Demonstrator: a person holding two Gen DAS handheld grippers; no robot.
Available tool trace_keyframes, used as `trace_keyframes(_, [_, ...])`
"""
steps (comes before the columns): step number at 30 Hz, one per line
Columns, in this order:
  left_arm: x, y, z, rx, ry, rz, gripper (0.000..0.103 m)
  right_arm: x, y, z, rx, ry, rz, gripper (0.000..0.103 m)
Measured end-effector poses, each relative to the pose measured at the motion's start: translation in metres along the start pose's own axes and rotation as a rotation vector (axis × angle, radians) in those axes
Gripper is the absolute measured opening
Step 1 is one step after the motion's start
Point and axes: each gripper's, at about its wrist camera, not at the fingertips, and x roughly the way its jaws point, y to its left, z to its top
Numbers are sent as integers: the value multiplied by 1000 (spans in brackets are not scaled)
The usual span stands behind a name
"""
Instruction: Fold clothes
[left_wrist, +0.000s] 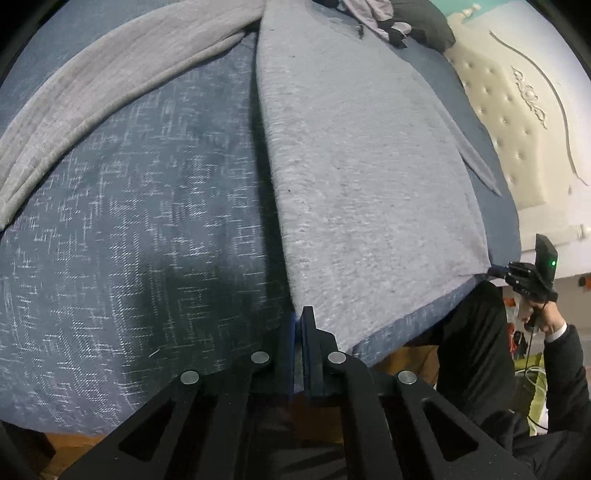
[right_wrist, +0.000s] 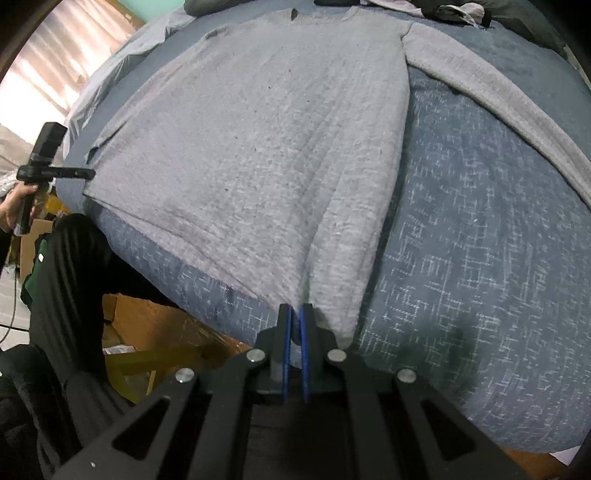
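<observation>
A grey long-sleeved sweater (left_wrist: 369, 166) lies flat on a blue patterned bedspread (left_wrist: 129, 240); it also shows in the right wrist view (right_wrist: 266, 147). My left gripper (left_wrist: 298, 317) is shut on one bottom hem corner of the sweater. My right gripper (right_wrist: 295, 314) is shut on the other bottom hem corner. Each gripper shows in the other's view, at the far hem corner: the right one (left_wrist: 496, 271) and the left one (right_wrist: 90, 173). One sleeve (left_wrist: 103, 92) stretches out sideways across the bedspread (right_wrist: 480, 258); it also shows in the right wrist view (right_wrist: 498, 99).
More clothes (left_wrist: 376, 14) are piled at the far end of the bed. A cream tufted headboard (left_wrist: 517, 110) stands at the bed's side. A cardboard box (right_wrist: 155, 325) sits on the floor by the bed edge. The person's dark trousers (right_wrist: 66, 288) are close to the bed.
</observation>
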Motion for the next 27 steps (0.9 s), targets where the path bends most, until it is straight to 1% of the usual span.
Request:
trace_keyframes(3, [5, 7, 1, -13, 15, 6, 3, 13, -1, 0, -3, 28, -27, 4])
trace_keyframes(7, [9, 10, 2, -14, 24, 12, 3, 19, -7, 1, 11, 40, -47, 4])
trace_keyframes(10, [9, 14, 3, -20, 29, 16, 3, 18, -9, 2, 9, 36, -32, 4])
trace_keyframes(13, [10, 14, 5, -20, 30, 21, 3, 12, -10, 3, 17, 18, -3, 9])
trace_keyframes(15, [12, 11, 6, -17, 29, 25, 3, 7, -14, 2, 43, 14, 13, 16])
trace_keyframes(17, [13, 8, 7, -15, 29, 29, 3, 0, -19, 1, 71, 4, 33, 17])
trace_keyframes(19, [14, 6, 8, -13, 29, 32, 3, -10, -29, 0, 119, -32, 53, 19])
trace_keyframes(21, [13, 5, 8, -13, 28, 36, 3, -18, -42, -1, 178, -75, 36, 27])
trace_keyframes(22, [14, 3, 9, -12, 27, 38, 3, -20, -47, -1, 202, -86, 27, 28])
trace_keyframes(23, [14, 2, 9, -12, 26, 40, 3, -17, -49, -1, 215, -80, 28, 28])
trace_keyframes(25, [23, -12, 8, -11, 21, 44, 3, -11, -52, 0, 240, -68, 28, 28])
trace_keyframes(27, [23, -11, 4, -8, 13, 44, 3, -6, -55, 0, 266, -56, 29, 28])
